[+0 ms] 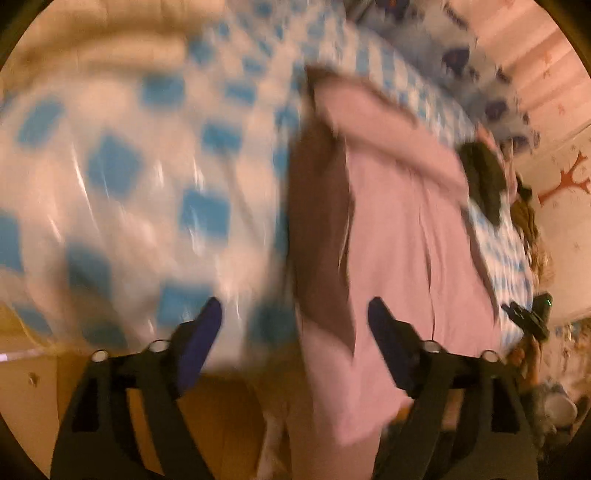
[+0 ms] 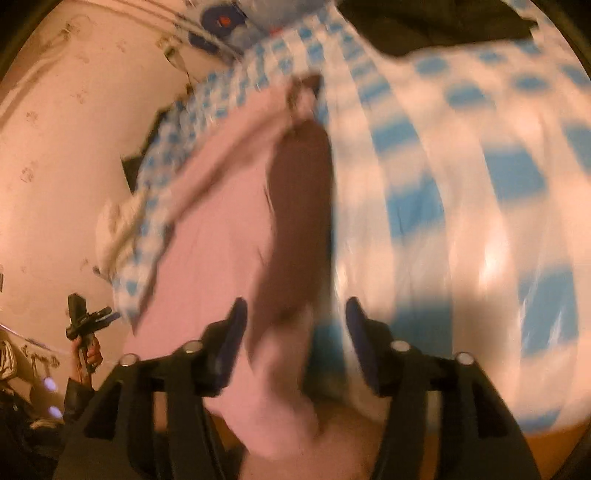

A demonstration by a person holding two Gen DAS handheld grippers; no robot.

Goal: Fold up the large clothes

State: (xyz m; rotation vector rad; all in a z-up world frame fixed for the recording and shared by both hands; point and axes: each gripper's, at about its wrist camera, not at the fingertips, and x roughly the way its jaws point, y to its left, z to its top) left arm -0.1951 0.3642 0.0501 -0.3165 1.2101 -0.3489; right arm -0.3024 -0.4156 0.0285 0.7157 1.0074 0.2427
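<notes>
A large pink garment with a brown panel lies lengthwise on a bed with a blue-and-white checked cover; its lower end hangs over the bed's near edge. My left gripper is open above the garment's lower part, holding nothing. In the right wrist view the same pink garment and brown panel lie on the checked cover. My right gripper is open, fingers either side of the garment's lower end. Both views are motion-blurred.
A dark garment lies on the bed beyond the pink one, and another dark cloth lies at the far end. The other gripper shows at the side of each view. A pink wall borders the bed.
</notes>
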